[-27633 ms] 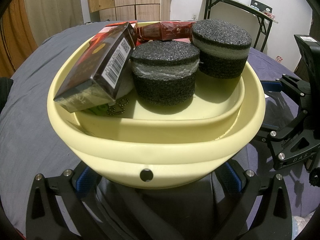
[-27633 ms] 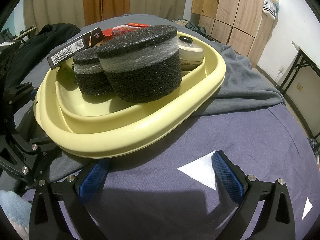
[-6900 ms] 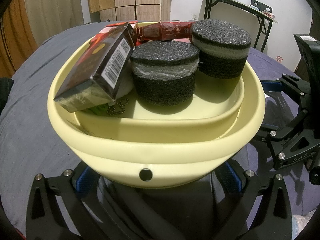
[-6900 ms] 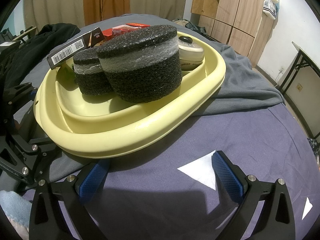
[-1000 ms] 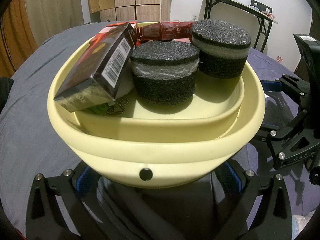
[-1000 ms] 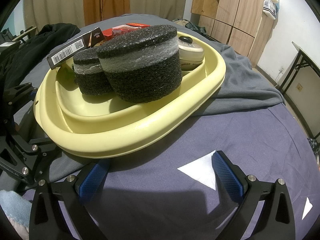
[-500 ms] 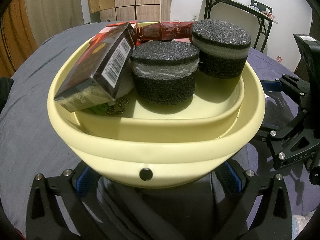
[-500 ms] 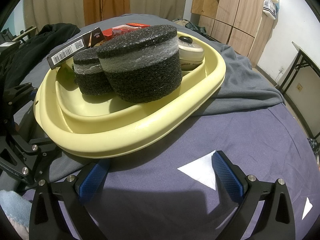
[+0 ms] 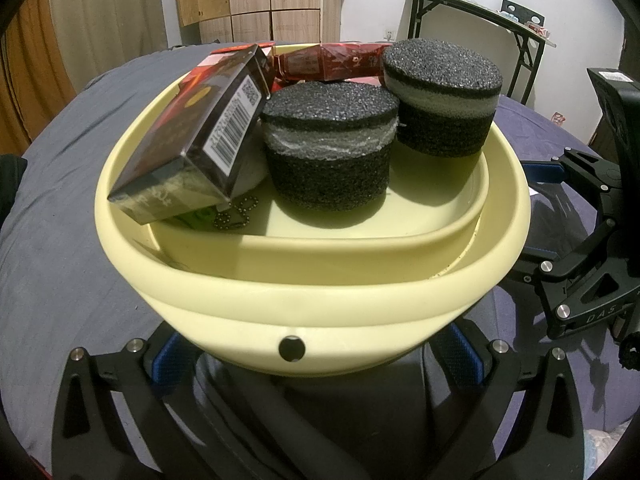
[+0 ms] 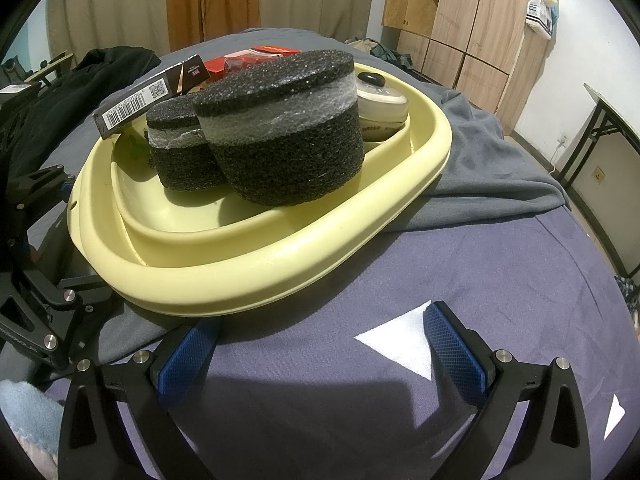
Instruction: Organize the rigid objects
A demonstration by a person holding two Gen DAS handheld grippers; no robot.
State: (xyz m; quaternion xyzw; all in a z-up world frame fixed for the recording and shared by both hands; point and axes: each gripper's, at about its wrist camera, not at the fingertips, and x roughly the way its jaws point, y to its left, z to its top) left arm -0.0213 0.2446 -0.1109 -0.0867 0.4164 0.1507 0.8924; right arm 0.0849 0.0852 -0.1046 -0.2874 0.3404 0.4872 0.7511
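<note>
The pale yellow basin (image 9: 312, 304) sits on the bed (image 10: 480, 264), exactly where it was in the earlier frames; nothing in it has shifted. Inside, a smaller yellow tray (image 9: 320, 244) holds two black foam cylinders (image 9: 330, 148), upright and close together. A dark barcoded box (image 9: 192, 148) leans tilted against the nearer one, above a bead chain (image 9: 236, 216), with red packets (image 9: 328, 62) behind and a cream lidded jar (image 10: 380, 108) at the far rim. The left hand-held gripper (image 9: 316, 356) remains spread wide, its blue pads flanking the basin's near wall. The right hand-held gripper (image 10: 320, 344) likewise stays wide and empty, just beside the basin, over a white paper scrap (image 10: 400, 344).
</note>
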